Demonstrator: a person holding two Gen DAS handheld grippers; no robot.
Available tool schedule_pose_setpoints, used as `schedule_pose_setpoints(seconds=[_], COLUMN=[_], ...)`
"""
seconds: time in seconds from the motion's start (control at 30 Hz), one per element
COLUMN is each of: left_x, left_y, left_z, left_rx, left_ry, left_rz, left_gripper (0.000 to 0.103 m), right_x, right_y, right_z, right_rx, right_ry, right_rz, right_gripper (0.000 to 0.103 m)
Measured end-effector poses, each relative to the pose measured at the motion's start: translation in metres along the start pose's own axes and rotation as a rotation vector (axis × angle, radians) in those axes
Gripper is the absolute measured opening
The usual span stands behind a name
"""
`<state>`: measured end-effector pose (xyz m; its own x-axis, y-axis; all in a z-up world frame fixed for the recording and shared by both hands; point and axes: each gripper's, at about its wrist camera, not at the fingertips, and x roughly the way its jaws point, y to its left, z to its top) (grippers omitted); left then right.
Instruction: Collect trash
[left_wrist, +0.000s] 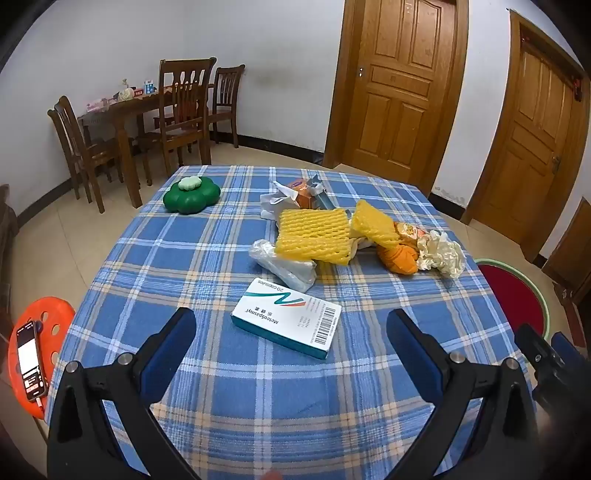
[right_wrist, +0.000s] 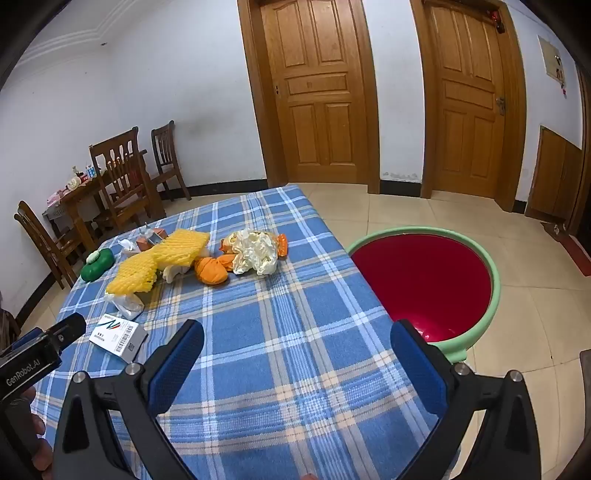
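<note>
1. Left wrist view looks along the left gripper, whose blue-padded fingers stand wide apart and hold nothing. Directly ahead of them, just beyond the tips, lies the white-and-teal cardboard medicine box, flat on the blue plaid cloth of the bench.
2. That box's long axis runs diagonally, from far-left to near-right, so the spread fingers do not line up squarely with its narrow sides; I judge a slight wrist turn is needed before closing on it.
3. Beyond the medicine box sit the rest of the scraps: a clear crumpled plastic bag, two yellow foam fruit nets, orange peel pieces and a cream crumpled paper wad. A green flower-shaped container stands far left of the box.
4. Right wrist view shows the right gripper equally wide and empty, with the medicine box well off to its left; the left gripper is clearly the nearer one.
5. Only the right view shows the red basin with a pale green rim fully, standing on the floor right of the bench, likely the drop point. The left view catches only its edge.
</note>
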<state>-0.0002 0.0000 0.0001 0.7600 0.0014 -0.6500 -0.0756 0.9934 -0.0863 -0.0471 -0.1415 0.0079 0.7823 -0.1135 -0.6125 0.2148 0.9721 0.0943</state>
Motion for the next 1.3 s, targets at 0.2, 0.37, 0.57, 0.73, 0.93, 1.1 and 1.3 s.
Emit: schedule_pose_setpoints(seconds=[0.2, 0.37, 0.57, 0.73, 0.93, 1.1, 1.3], left_x=[-0.002, -0.002, -0.003, -0.003, -0.003, -0.003, -0.003], left_y=[-0.004, 0.003, 0.004, 0.007, 0.008, 0.009, 0.011], left_z=[-0.001, 0.0, 0.0, 0.001, 0.0, 0.0, 0.0], left_rx=[0.001, -0.013, -0.015, -0.026, -0.027, -0.027, -0.03], left_ry=[0.003, 0.006, 0.011, 0.013, 0.014, 0.017, 0.016], left_rz=[0.007, -0.006, -0.005, 0.0, -0.001, -0.001, -0.004], left_gripper=[0.102, 0.102, 0.102, 0.102, 0.102, 0.102, 0.102], right_x=[-0.001, -0.001, -0.001, -0.002, -0.002, -0.002, -0.002], right_y=[0.001, 0.001, 0.002, 0.002, 0.002, 0.002, 0.001], right_z=[0.0, 0.0, 0.0, 0.0, 0.0, 0.0, 0.0], right_rx=[-0.001, -0.001, -0.004, -0.004, -0.004, -0.005, -0.004], right_ry=[0.007, 0.006, 0.005, 0.004, 0.003, 0.003, 0.003], right_rz=[-0.001, -0.002, -0.003, -0.004, -0.004, -0.004, -0.005], right_gripper=[0.103, 0.103, 0.103, 0.103, 0.103, 0.103, 0.103])
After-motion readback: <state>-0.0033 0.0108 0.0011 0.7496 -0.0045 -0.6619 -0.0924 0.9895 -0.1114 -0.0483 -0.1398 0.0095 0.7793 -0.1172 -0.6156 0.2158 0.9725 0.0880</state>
